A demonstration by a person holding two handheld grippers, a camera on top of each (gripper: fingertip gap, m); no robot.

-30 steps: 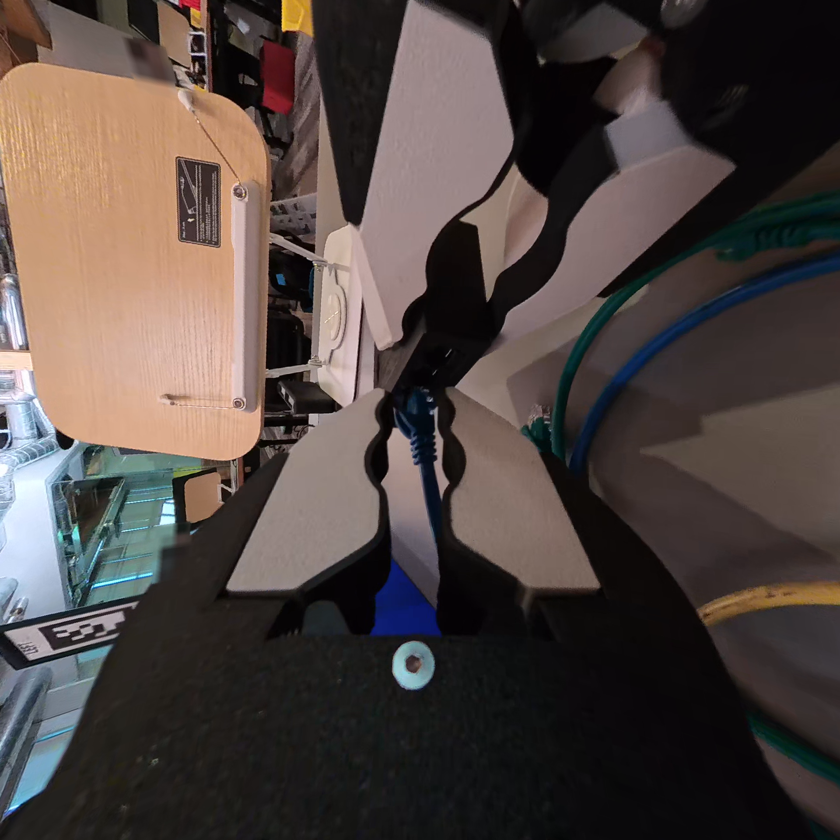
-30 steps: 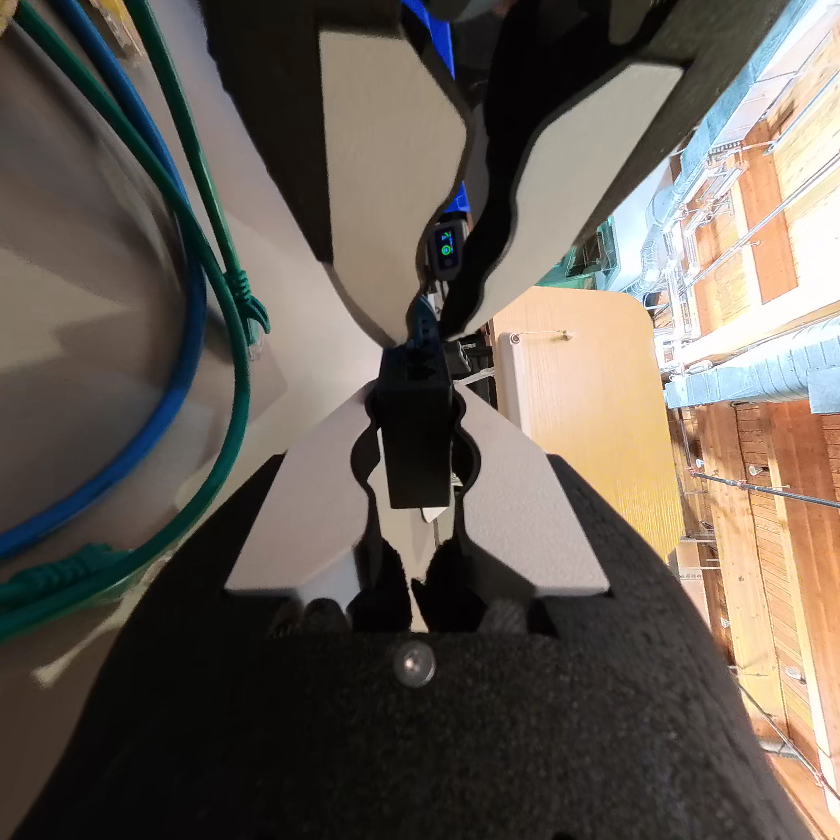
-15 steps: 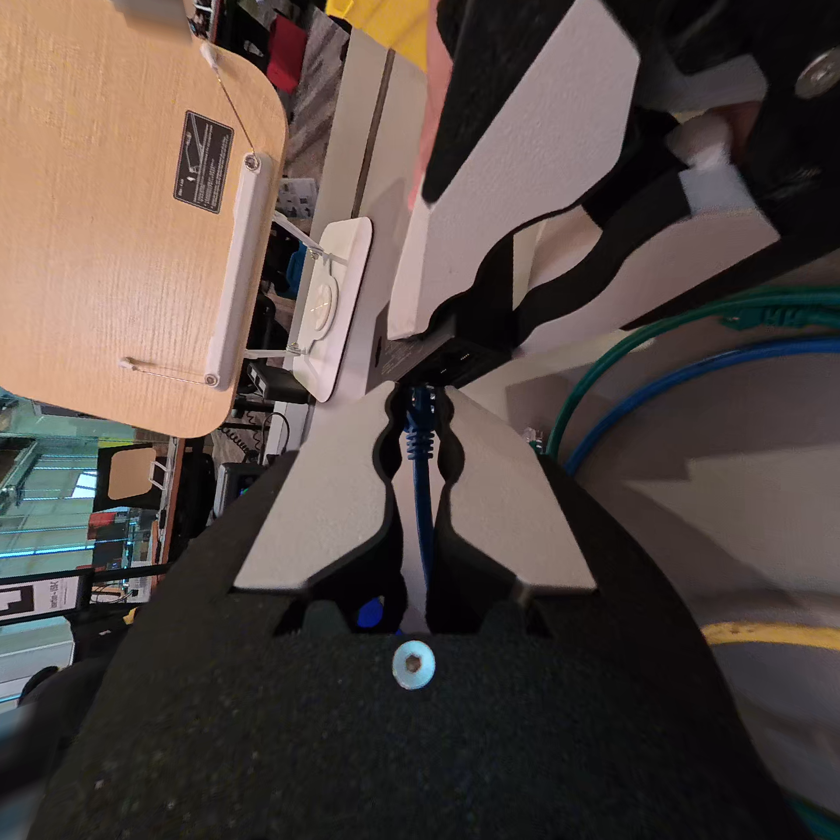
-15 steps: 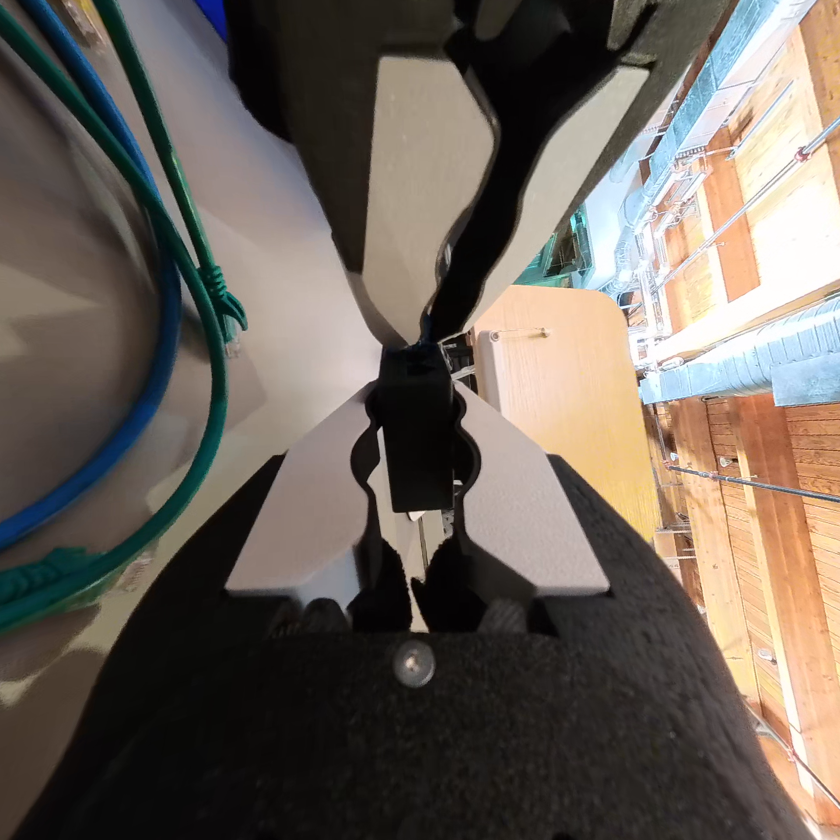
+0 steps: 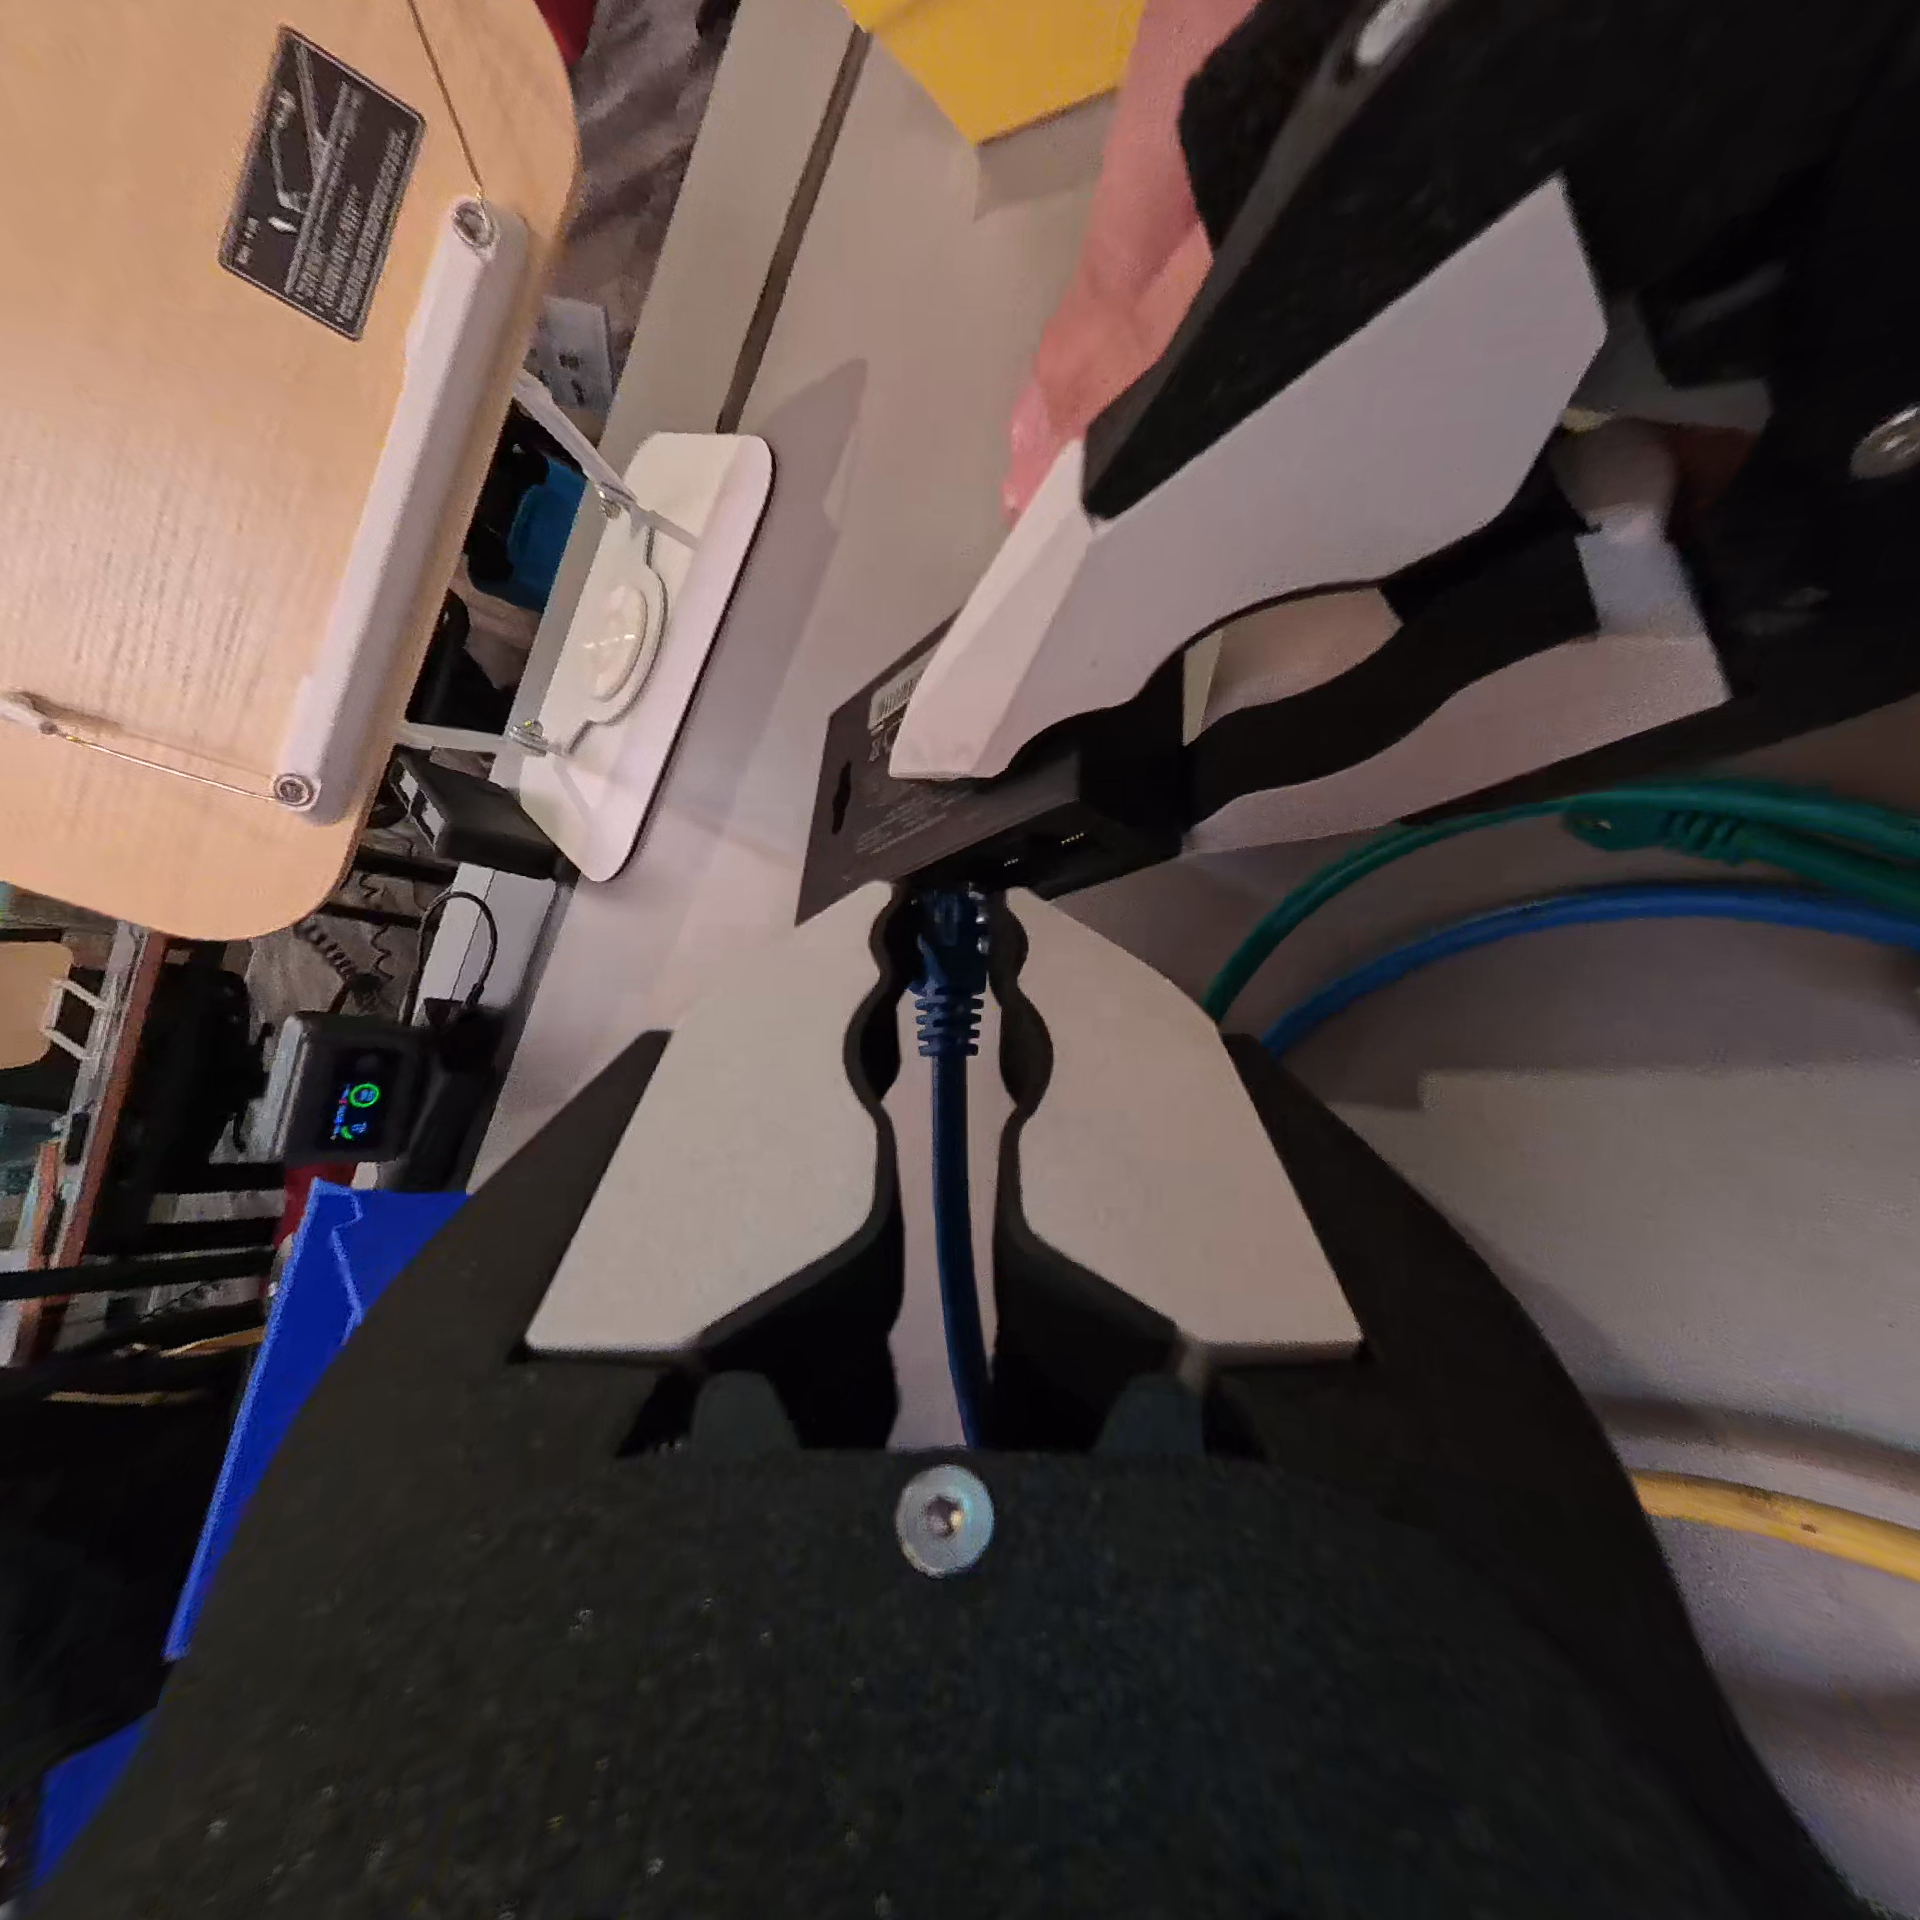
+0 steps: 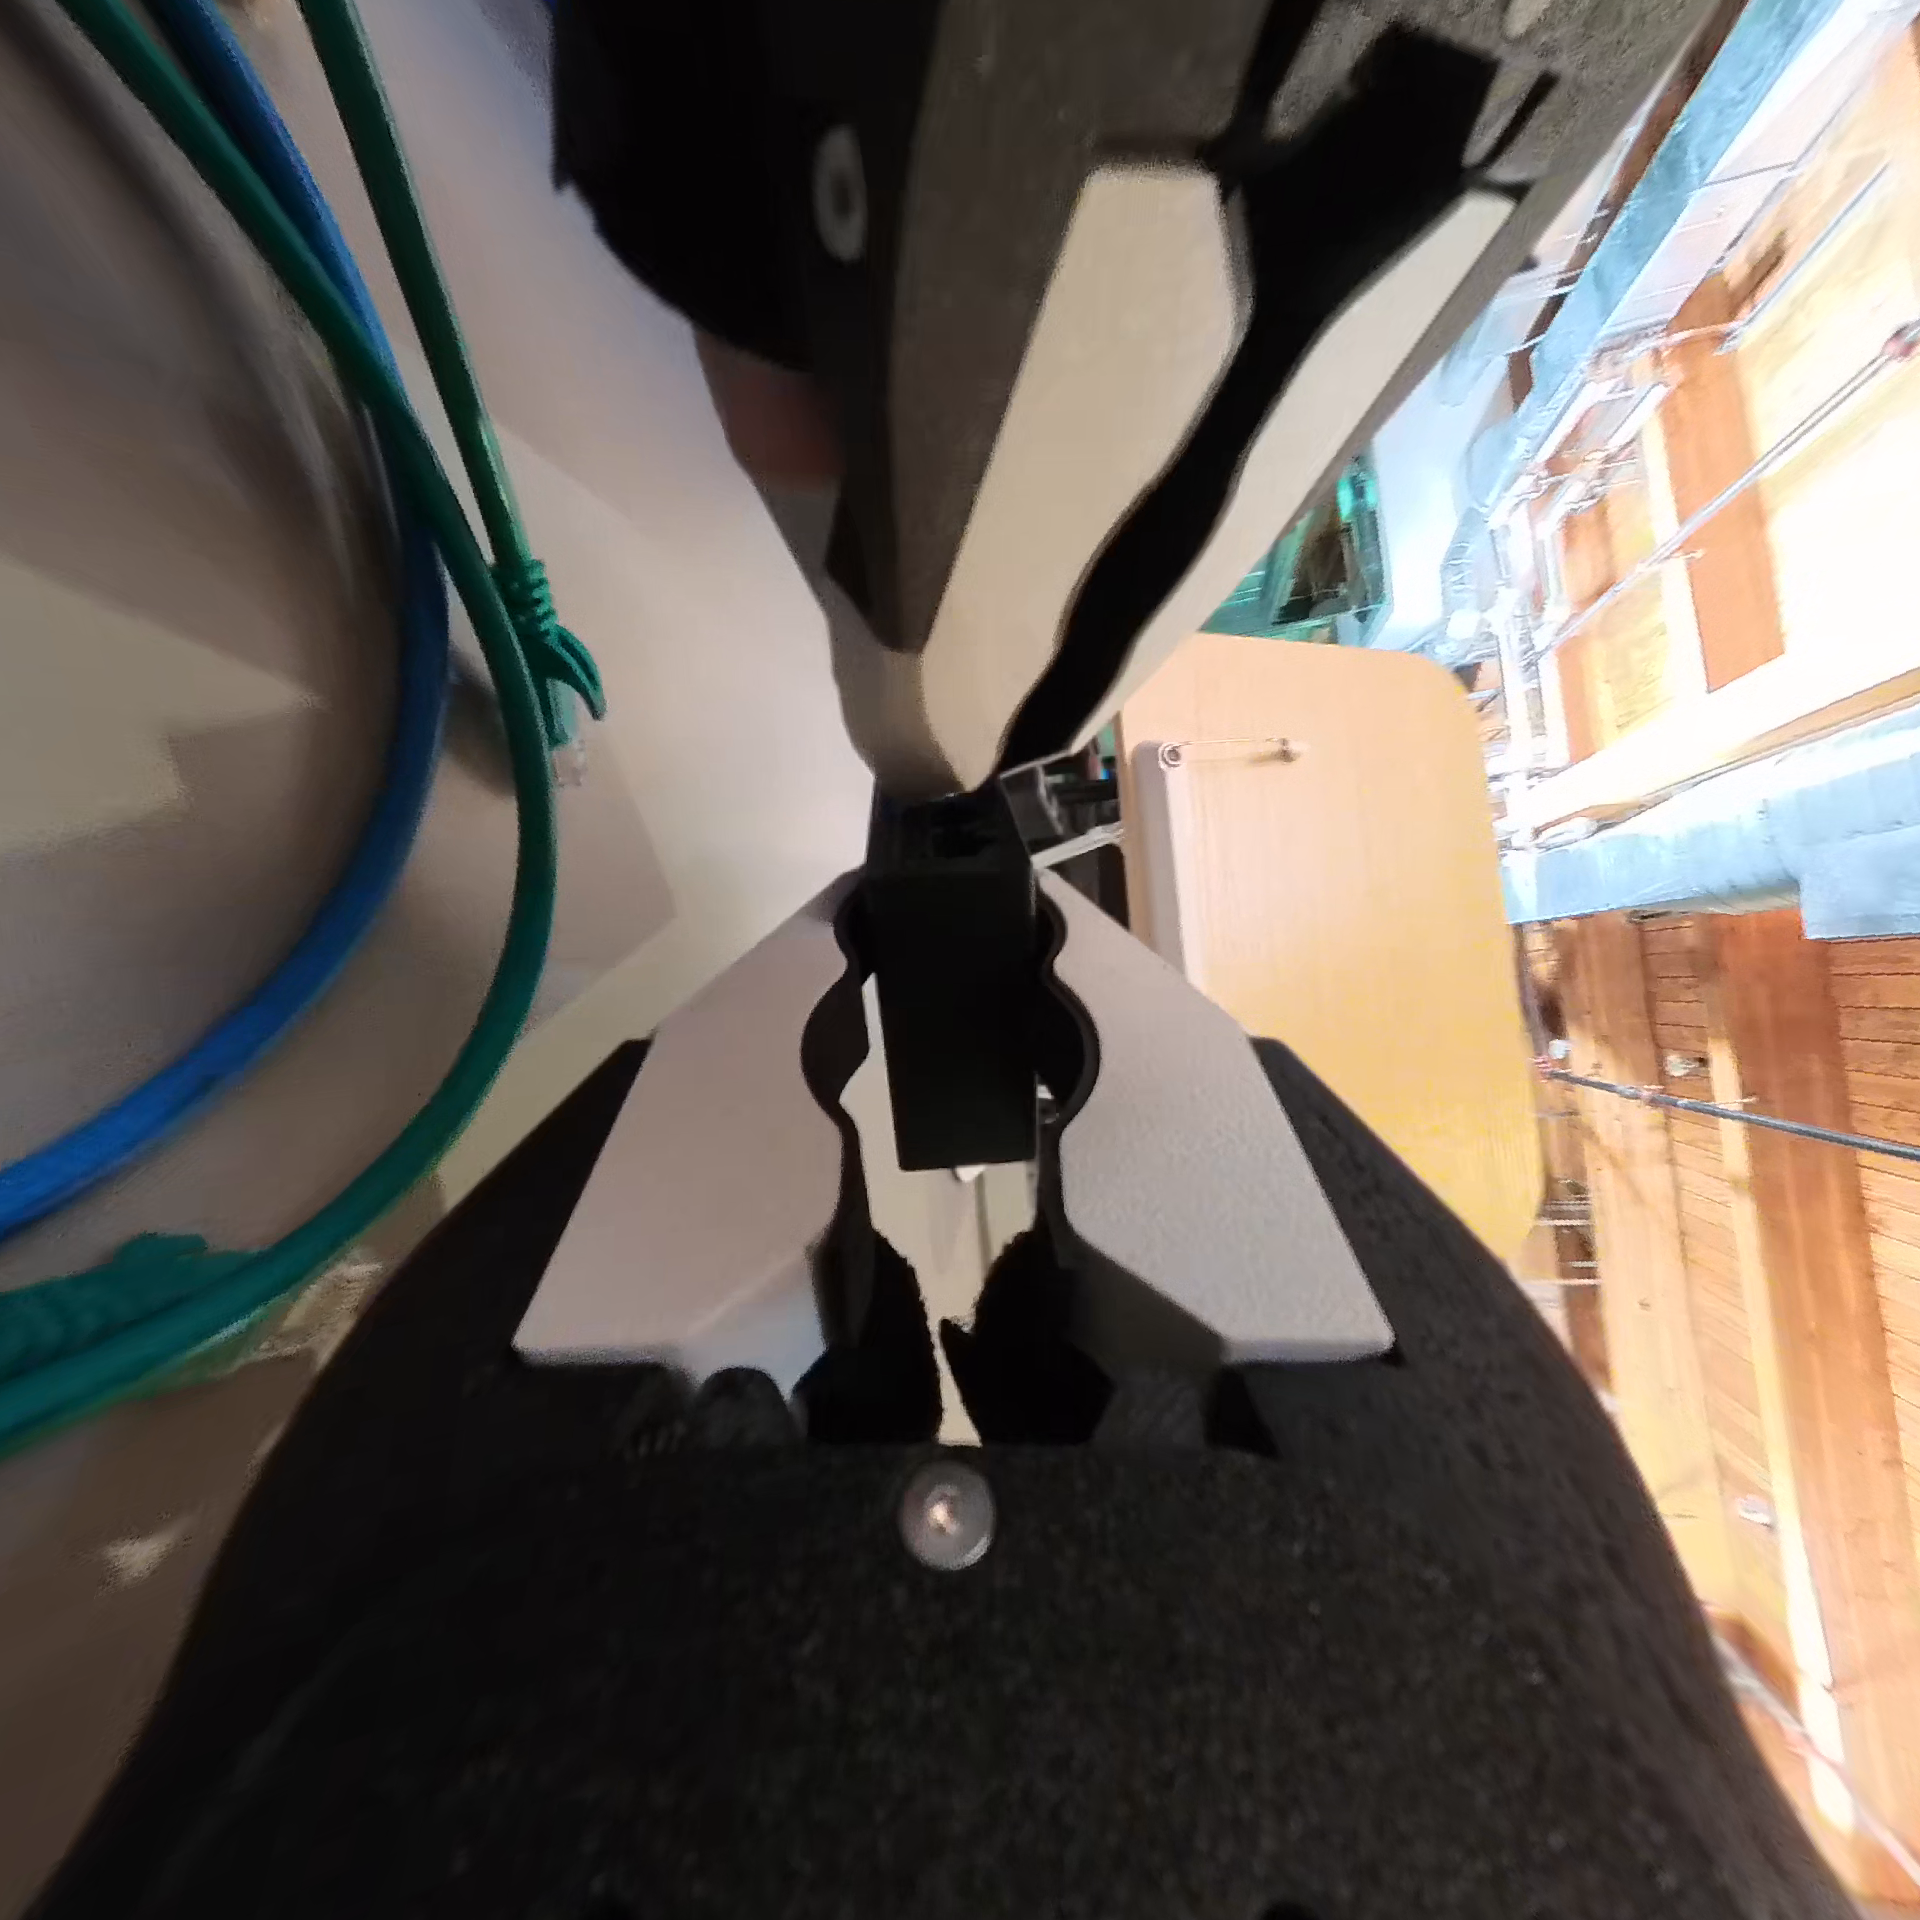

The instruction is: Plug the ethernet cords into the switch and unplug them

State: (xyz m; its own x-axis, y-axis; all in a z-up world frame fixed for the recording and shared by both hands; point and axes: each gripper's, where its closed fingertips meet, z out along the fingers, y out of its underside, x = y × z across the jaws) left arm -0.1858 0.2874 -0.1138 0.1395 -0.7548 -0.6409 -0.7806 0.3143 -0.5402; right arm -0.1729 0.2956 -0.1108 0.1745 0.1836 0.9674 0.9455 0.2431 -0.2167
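Observation:
My left gripper (image 5: 948, 935) is shut on the plug end of a dark blue ethernet cord (image 5: 951, 1143), whose plug sits at a port in the edge of the black switch (image 5: 914, 821). My right gripper (image 6: 951, 914) is shut on that switch (image 6: 956, 1018) and holds it above the table. In the left wrist view the right gripper comes in from the upper right, clamping the switch. In the right wrist view the left gripper's fingers (image 6: 1049, 499) meet the switch's far end and hide the plug.
Loose green (image 5: 1558, 821), blue (image 5: 1558, 914) and yellow (image 5: 1766, 1538) cords lie on the grey table (image 5: 1558, 1195) to the right. A green plug (image 6: 556, 665) lies free. A wooden lap tray (image 5: 156, 468), a white stand (image 5: 644, 644) and a blue bin (image 5: 301, 1351) are to the left. Only a small space, under 4 cm, lies between the two pairs of fingers.
Both grippers have tilted and shifted together, so more of the switch's flat side shows in the left wrist view. The blue plug stays at the port. Both grips are unchanged.

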